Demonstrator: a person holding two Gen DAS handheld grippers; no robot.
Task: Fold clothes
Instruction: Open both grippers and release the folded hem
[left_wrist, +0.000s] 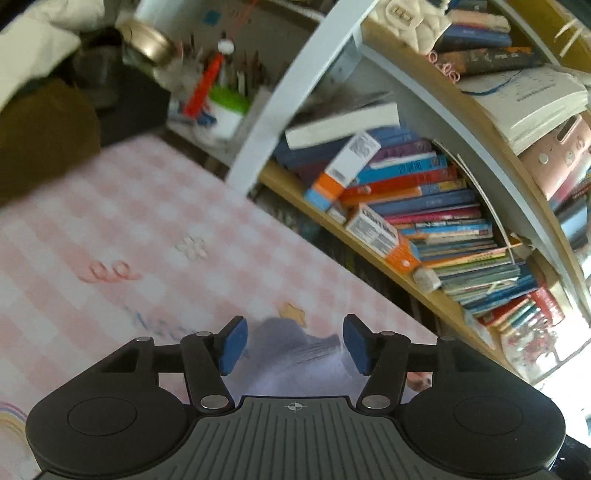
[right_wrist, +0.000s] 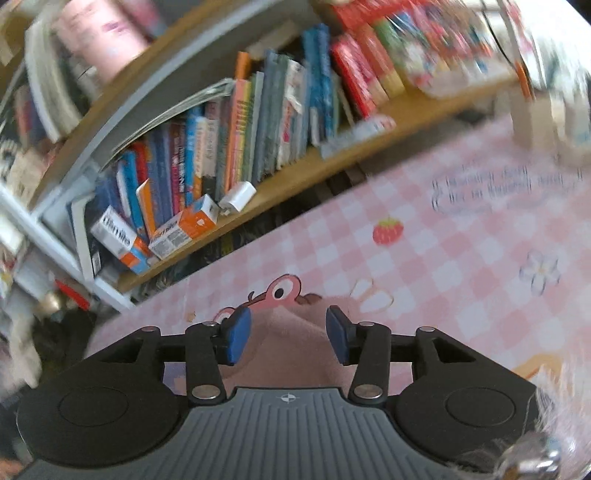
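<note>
Lower centre of both views: each tool's blue pads stand apart with cloth lying below the gap, not pressed.
Left gripper (left_wrist: 291, 343): jaws apart; a pale lilac garment (left_wrist: 295, 365) shows between and beneath them, its edge slightly blurred, no pad touching it as far as can be told.
Right gripper (right_wrist: 289, 339): jaws apart; a dusty pink fabric (right_wrist: 291, 347) rises in a soft peak between the pads, free of them.
Surface: pink checked tablecloth (left_wrist: 110, 221) with printed cartoons, filling the left and middle of the left view.
Background: bookshelf (left_wrist: 424, 206) packed with books across the upper right of the left view, upper left of the right one.
Step in hand: likely a release, the cloth laid down after a fold; whether both colours belong to one piece I cannot tell.
Next move: probably lifting clear, then finding a fresh edge or corner to pinch, both tools closing evenly so the layer carries over flat.
</note>
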